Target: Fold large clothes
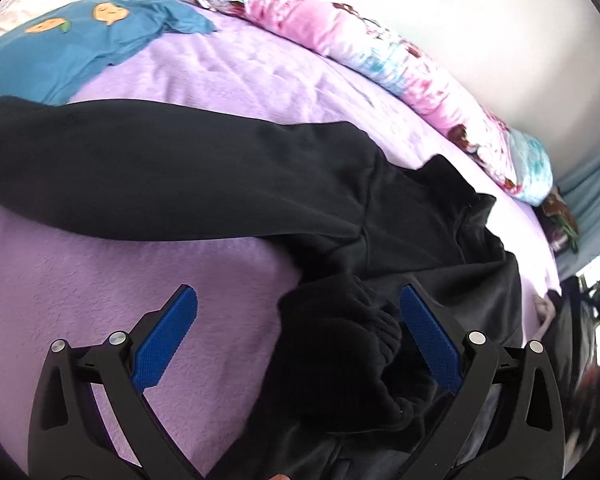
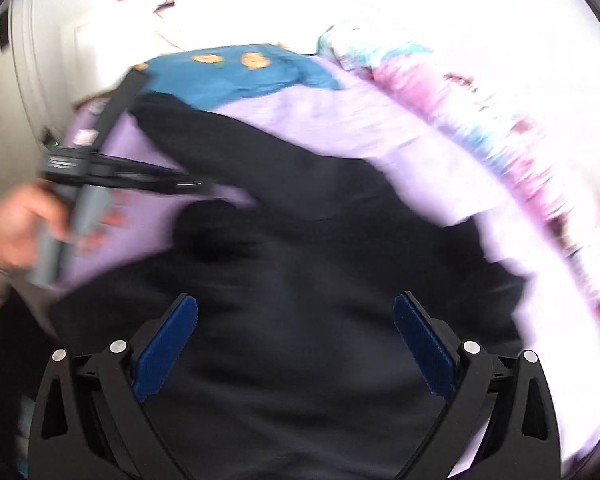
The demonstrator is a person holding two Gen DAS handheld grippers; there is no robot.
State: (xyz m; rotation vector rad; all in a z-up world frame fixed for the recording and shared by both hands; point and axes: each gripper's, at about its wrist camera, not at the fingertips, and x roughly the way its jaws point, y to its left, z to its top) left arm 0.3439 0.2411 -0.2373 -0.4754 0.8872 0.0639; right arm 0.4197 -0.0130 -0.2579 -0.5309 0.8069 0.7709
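A large black sweatshirt (image 1: 204,176) lies spread on a lilac blanket (image 1: 80,280) on a bed. In the left wrist view one long sleeve stretches to the left and a bunched ribbed cuff (image 1: 340,352) lies between the blue pads of my left gripper (image 1: 298,304), which is open and empty just above it. In the right wrist view the sweatshirt's body (image 2: 300,300) fills the middle, blurred. My right gripper (image 2: 296,312) is open above it. The left gripper (image 2: 112,176) shows there at the left, held in a hand.
A blue pillow with orange prints (image 1: 60,48) lies at the head of the bed. A rolled pink and turquoise quilt (image 1: 380,64) runs along the far side by a white wall. Dark clutter sits past the bed's right edge (image 1: 580,320).
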